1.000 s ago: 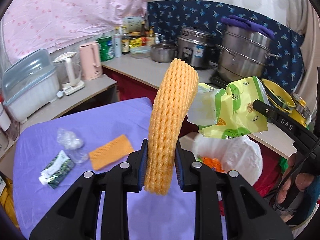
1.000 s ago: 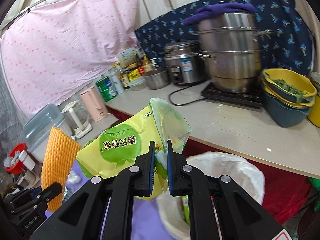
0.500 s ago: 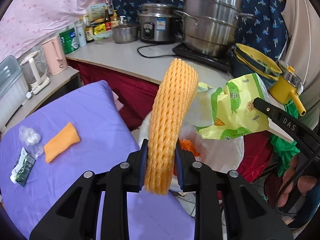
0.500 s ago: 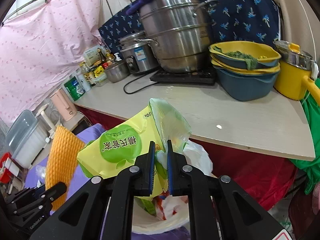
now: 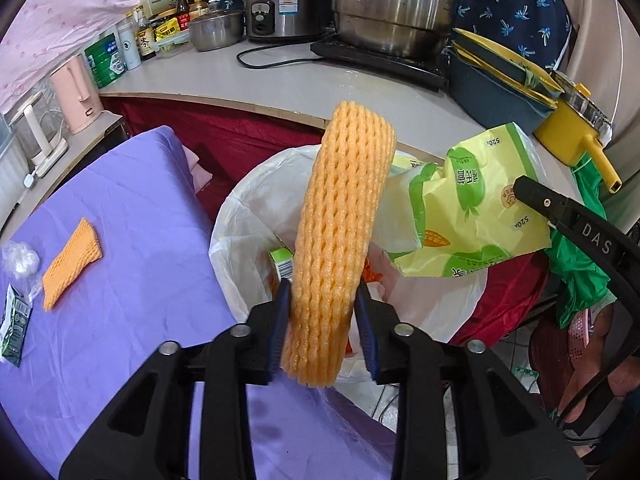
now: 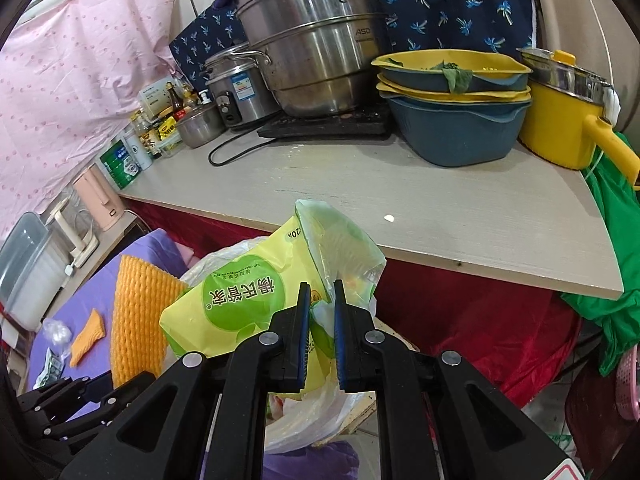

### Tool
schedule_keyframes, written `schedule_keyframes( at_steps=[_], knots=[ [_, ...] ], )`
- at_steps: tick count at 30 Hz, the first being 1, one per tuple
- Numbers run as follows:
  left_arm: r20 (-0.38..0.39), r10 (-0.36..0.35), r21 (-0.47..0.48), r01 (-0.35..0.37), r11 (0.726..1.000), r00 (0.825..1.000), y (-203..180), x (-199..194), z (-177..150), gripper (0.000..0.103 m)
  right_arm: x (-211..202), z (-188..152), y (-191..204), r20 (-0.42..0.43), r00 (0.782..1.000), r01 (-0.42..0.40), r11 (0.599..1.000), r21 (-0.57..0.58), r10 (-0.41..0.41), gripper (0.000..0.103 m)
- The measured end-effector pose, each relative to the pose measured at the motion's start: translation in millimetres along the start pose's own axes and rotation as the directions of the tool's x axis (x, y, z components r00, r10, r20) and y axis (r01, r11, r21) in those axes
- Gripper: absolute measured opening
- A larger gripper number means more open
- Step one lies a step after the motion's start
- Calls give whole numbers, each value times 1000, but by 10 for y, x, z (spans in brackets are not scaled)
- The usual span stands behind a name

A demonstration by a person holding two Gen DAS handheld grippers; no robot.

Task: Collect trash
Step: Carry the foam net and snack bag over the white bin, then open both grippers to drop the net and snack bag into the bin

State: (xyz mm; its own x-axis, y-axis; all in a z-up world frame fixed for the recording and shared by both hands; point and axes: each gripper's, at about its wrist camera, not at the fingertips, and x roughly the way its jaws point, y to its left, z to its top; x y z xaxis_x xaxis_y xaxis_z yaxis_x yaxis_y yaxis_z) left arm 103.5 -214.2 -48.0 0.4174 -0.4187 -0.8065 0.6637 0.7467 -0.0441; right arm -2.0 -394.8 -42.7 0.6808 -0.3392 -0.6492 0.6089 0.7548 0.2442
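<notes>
While fingers (image 5: 280, 328) pinch foam net (image 5: 340, 240), upright.

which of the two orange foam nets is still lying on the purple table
The smaller, flat orange foam net, beside the clear plastic wad. The larger foam net is upright, clamped in the left gripper over the trash bag.

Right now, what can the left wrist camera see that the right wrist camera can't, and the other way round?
Only the left wrist view looks down into the white-lined trash bin, showing a small green carton already inside, and shows the left gripper clamped on the orange foam net.

Only the right wrist view shows the right gripper pinching the yellow-green wrapper and the green bag hanging beside the counter.

Both show the net, the wrapper, the bin's liner, the steel steamer pot and the smaller foam piece on the purple cloth.
</notes>
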Motion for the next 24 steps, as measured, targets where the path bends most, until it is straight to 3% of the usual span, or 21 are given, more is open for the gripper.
schedule_keyframes(
  at_steps=[2, 4, 12, 18, 24],
  knots=[
    [4, 8, -6, -8, 1000, 1000, 12, -1, -10, 52, 23, -11, -22, -2, 1000, 4, 1000, 4, -4, 10],
    [13, 18, -21, -18, 1000, 1000, 54, -13, -11, 60, 37, -11, -44, -2, 1000, 7, 1000, 13, -7, 10],
    [9, 36, -70, -35, 997, 999, 262, -37, -27, 63, 46, -4, 63, -2, 1000, -20, 1000, 12, 20, 11],
    [28, 57, -97, -54, 994, 998, 395, -121, -36, 70, 90, -51, 343, -22, 997, -75, 997, -31, 75, 19],
    [37, 69, -120, -64, 991, 997, 533, -195, -49, 71, 36, -26, 476, -11, 996, -93, 995, -41, 92, 25]
  ],
)
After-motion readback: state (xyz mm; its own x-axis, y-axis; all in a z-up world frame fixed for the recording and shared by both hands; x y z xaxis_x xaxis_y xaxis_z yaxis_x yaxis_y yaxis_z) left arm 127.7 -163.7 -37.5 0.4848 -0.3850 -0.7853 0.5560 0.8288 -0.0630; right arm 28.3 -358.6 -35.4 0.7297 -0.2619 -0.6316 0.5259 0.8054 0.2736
